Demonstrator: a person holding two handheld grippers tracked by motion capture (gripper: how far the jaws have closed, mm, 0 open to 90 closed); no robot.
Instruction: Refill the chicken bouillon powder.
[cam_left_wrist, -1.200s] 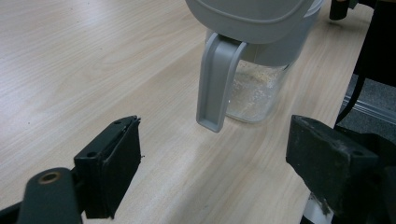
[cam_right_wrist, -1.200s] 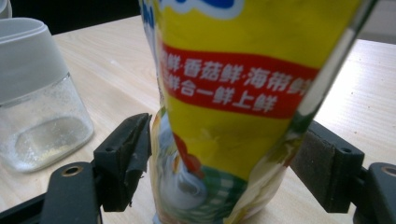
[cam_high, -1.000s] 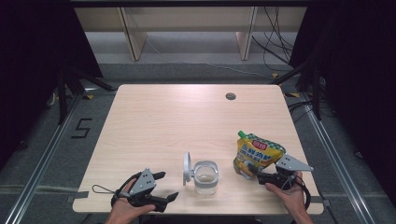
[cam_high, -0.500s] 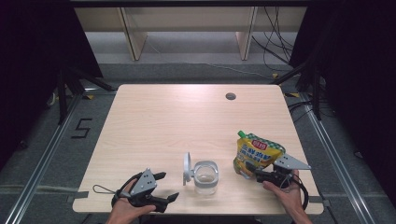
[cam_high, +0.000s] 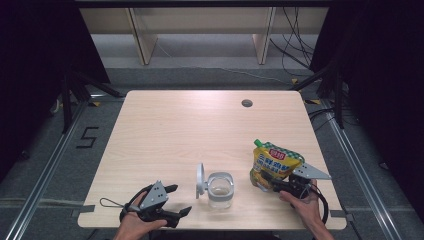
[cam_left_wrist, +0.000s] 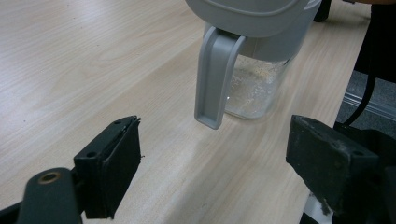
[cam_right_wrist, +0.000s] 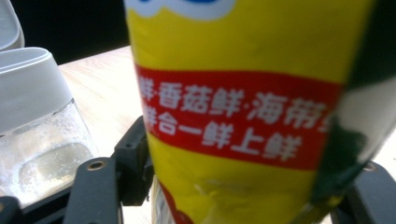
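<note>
A yellow pouch (cam_high: 275, 165) with a green cap and a red label stands upright at the table's front right. My right gripper (cam_high: 270, 182) holds it at its lower part. Its jaws have just been closing, and in the right gripper view the pouch (cam_right_wrist: 233, 116) sits between them with the pads against its sides. A clear jar (cam_high: 220, 189) with a grey rim stands at front centre, its hinged lid (cam_high: 200, 180) swung open to the left. My left gripper (cam_high: 179, 200) rests open at the front left. It points at the jar (cam_left_wrist: 254, 88) and its grey lid latch (cam_left_wrist: 215, 79), with nothing between the jaws.
The wooden table (cam_high: 200, 130) has a round cable hole (cam_high: 246, 103) at the back right. Both hands sit near the front edge. The jar (cam_right_wrist: 37, 140) stands close to the left of the pouch. Metal floor rails run along both sides of the table.
The right gripper's jaws have narrowed a little around the pouch's base. The left gripper, the jar and the pouch have stayed in place.
</note>
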